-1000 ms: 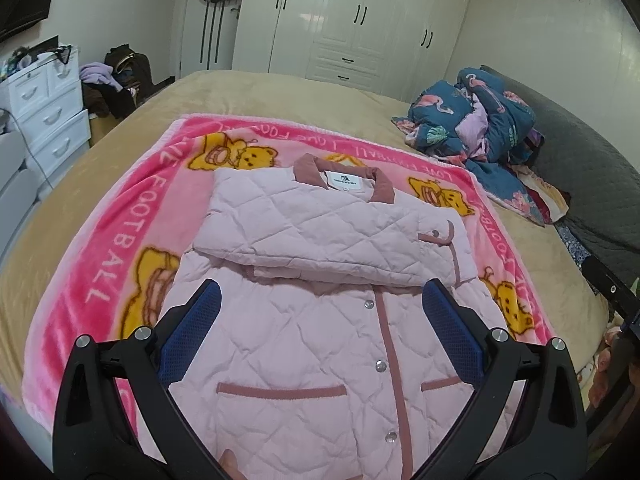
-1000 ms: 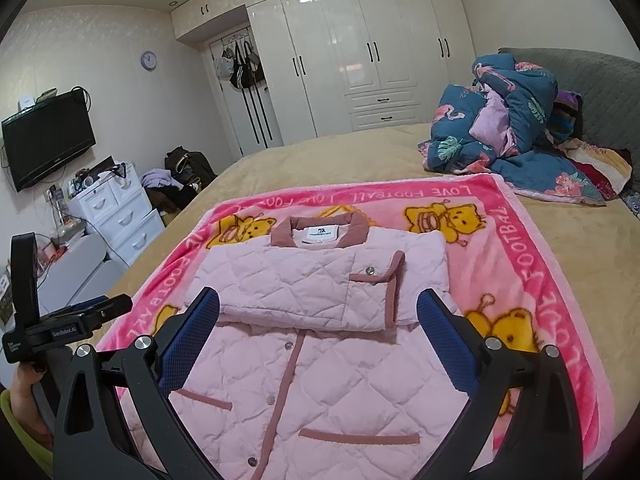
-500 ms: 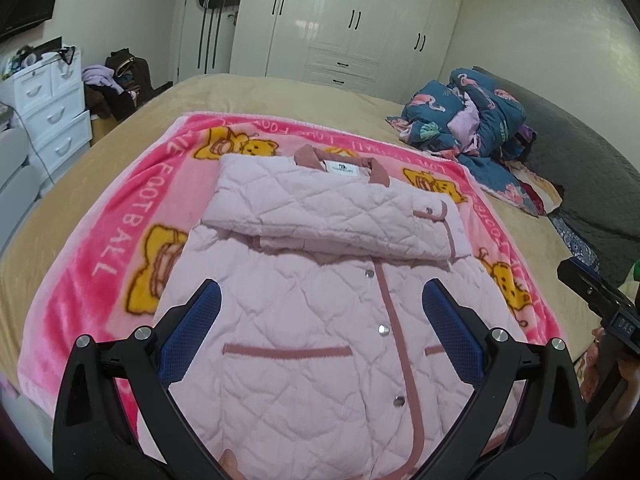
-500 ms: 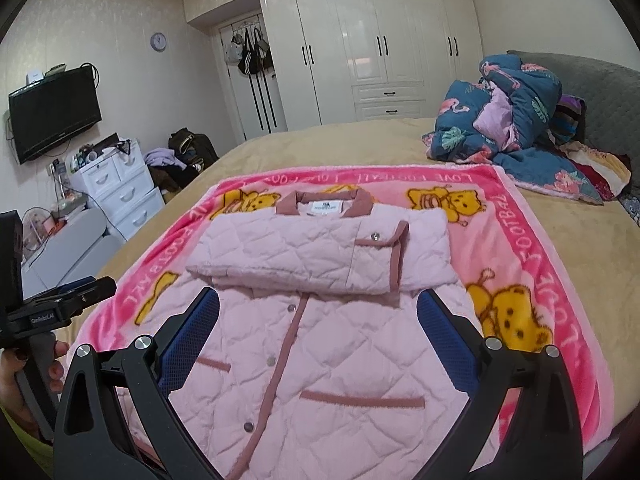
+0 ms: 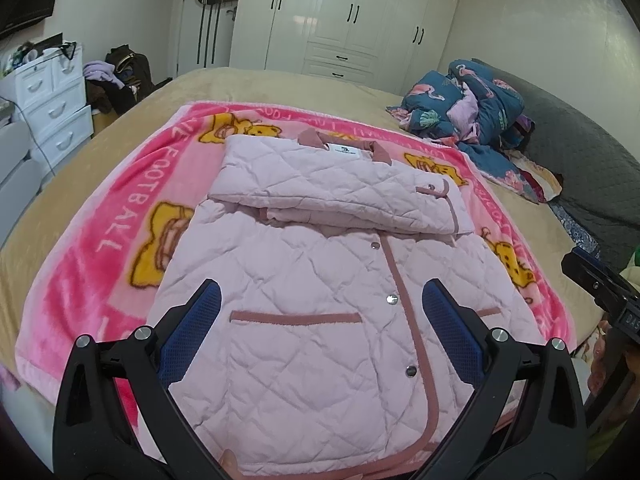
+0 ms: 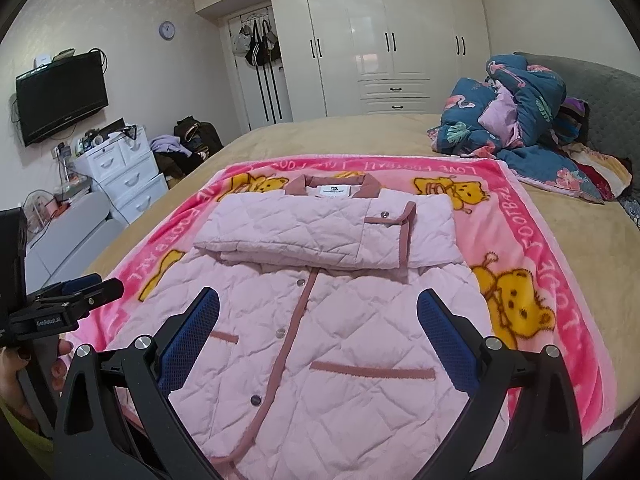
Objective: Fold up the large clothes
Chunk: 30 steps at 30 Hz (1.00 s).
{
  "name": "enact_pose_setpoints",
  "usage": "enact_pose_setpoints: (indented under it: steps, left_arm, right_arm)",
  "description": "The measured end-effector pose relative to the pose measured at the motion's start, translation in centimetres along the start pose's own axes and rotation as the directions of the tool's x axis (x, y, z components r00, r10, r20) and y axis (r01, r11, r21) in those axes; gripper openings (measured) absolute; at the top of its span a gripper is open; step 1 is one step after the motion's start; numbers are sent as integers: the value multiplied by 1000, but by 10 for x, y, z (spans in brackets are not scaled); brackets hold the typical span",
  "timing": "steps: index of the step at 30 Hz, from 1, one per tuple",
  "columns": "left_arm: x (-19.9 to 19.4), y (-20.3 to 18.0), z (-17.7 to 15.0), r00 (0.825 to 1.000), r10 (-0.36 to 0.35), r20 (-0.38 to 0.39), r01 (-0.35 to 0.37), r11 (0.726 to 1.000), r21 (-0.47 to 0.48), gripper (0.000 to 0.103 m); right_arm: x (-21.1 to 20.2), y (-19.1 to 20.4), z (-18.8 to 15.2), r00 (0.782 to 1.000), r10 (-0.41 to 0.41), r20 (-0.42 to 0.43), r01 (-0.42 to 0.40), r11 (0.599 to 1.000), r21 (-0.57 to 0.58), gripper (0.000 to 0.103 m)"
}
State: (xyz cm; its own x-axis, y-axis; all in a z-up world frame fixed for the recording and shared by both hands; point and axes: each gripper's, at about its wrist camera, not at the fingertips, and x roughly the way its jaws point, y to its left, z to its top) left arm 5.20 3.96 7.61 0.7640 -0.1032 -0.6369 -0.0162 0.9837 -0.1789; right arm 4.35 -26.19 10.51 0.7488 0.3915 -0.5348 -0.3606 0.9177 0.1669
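A pink quilted jacket (image 5: 320,292) lies front up on a pink bear-print blanket (image 5: 120,216), its sleeves folded across the chest below the collar. It also shows in the right wrist view (image 6: 320,320), on the same blanket (image 6: 532,264). My left gripper (image 5: 322,308) is open and empty, hovering above the jacket's lower half near the hem. My right gripper (image 6: 318,320) is open and empty, also above the lower half. Each gripper shows at the edge of the other's view.
The blanket lies on a tan bed (image 5: 260,84). A heap of blue floral bedding (image 6: 520,120) sits at the far right by a grey headboard (image 5: 580,152). White drawers (image 6: 120,176) stand left of the bed and white wardrobes (image 6: 380,40) at the back.
Both grippers have drawn back toward the foot of the bed and risen, so more of the jacket's hem shows. Both stay open. The jacket has not moved.
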Motion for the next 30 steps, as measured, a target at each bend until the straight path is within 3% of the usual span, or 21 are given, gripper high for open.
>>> enact_pose_setpoints:
  steps: [30]
  left_arm:
    - [4, 22, -57, 996, 58, -61, -57, 998, 27, 95]
  right_arm:
    - [13, 1, -68, 993, 8, -119, -8, 1000, 3, 99]
